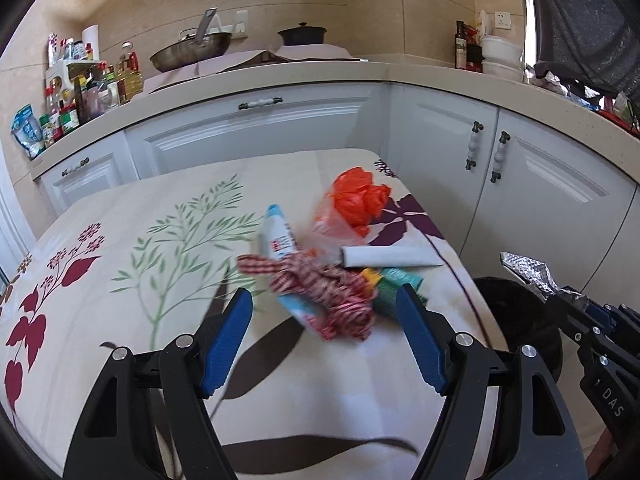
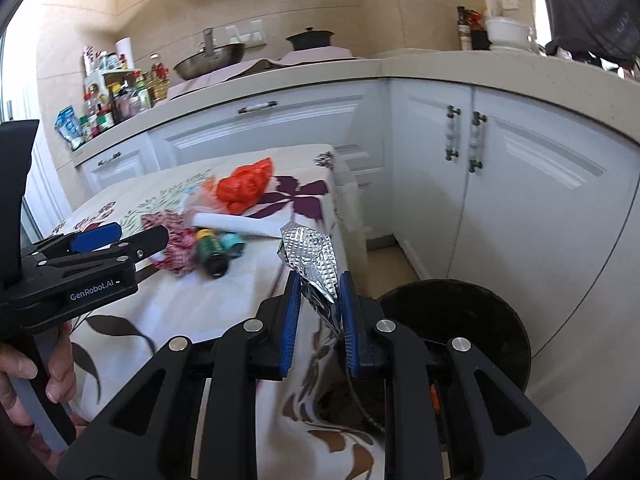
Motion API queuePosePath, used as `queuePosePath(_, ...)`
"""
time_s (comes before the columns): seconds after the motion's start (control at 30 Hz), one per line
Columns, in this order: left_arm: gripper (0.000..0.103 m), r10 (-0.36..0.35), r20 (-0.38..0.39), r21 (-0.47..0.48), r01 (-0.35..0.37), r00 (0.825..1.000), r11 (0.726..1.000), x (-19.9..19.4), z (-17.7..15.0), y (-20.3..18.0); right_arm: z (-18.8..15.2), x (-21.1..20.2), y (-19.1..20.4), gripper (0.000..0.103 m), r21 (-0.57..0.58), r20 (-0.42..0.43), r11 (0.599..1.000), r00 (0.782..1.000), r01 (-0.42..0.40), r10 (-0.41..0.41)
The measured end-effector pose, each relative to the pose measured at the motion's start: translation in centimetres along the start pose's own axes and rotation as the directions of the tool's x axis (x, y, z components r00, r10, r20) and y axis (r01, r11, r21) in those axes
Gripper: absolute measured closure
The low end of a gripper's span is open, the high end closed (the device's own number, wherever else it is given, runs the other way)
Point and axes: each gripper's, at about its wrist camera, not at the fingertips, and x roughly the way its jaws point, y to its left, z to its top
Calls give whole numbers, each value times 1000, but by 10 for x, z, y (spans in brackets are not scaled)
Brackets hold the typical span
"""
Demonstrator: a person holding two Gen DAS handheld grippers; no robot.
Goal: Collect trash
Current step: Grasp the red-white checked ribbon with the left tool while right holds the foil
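Two hand-held grippers | right hand-held gripper clamped on crumpled foil wrapper near dark bin | left hand-held gripper jaws apart over trash pile on table

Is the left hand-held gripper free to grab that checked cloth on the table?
Probably yes: the left hand-held gripper is open and empty, and the checked cloth lies just ahead of it, uncovered.
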Motion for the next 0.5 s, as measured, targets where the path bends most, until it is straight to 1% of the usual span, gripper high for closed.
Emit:
queuePosePath(0.07,36,12,-2,9,-12,1000,1000,5,1,-6,-1,3,-9,84,16,0,1000,1000,-1,1)
queuePosePath(0.2,39,41,-12,13,-41,999,999,12,0,-11,-3,8,-22,84,38,-2,999,1000,-4,4)
queuePosePath(0.27,42,45,-28,9,-45,999,999,15,-1,-11,-4,9,-27,84,46,-1,999,1000,-5,5)
queuePosePath(0.4,43,62,-49,9,-61,997,998,18,-3,-11,-5,14,-32,84,57,-3,998,1000,-8,8)
queuePosePath(0.5,48,60,-80,8,-59,995,998,23,-5,-10,-7,15,-34,84,62,-3,998,1000,-9,9)
